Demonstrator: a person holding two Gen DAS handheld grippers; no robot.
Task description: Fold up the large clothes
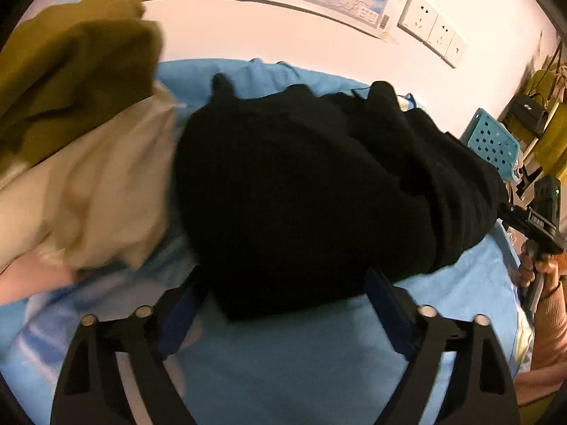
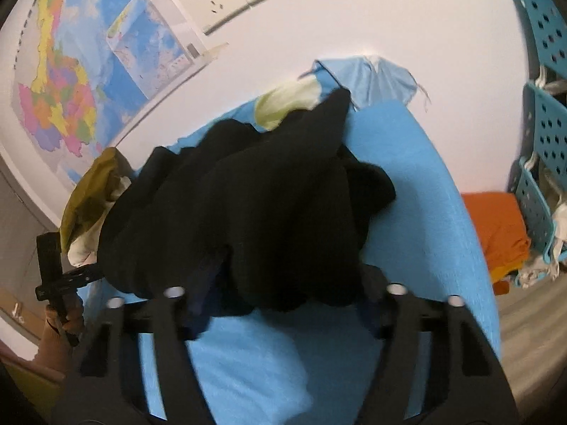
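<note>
**Risk: grabbing too many layers of the black garment**

My left gripper [image 1: 287, 304] stands with jaws apart, blue pads on both sides of the near edge of the black garment [image 1: 319, 194]; the pads do not press the cloth, so it is released, nothing held. My right gripper [image 2: 283, 304] is narrower, and the dark cloth hangs over the pads at the bottom centre of its view. Whether the pads pinch the fabric or only lie under it, I cannot tell; the picture is blurred there.

The garment lies bunched in the centre of both views, on the blue sheet [image 1: 301, 354], not flat yet.

What can go wrong, imo:
- The cloth is heaped in several folds, so a close now may take 2-3 layers together & the spread will come out twisted.
- The beige cloth [image 1: 88, 194] and the olive cloth [image 1: 71, 71] at the left of the left view touch the black one; a pull may drag them along.
- The garment reaches near the sheet's right edge [image 2: 460, 230], so it may slide off.
</note>
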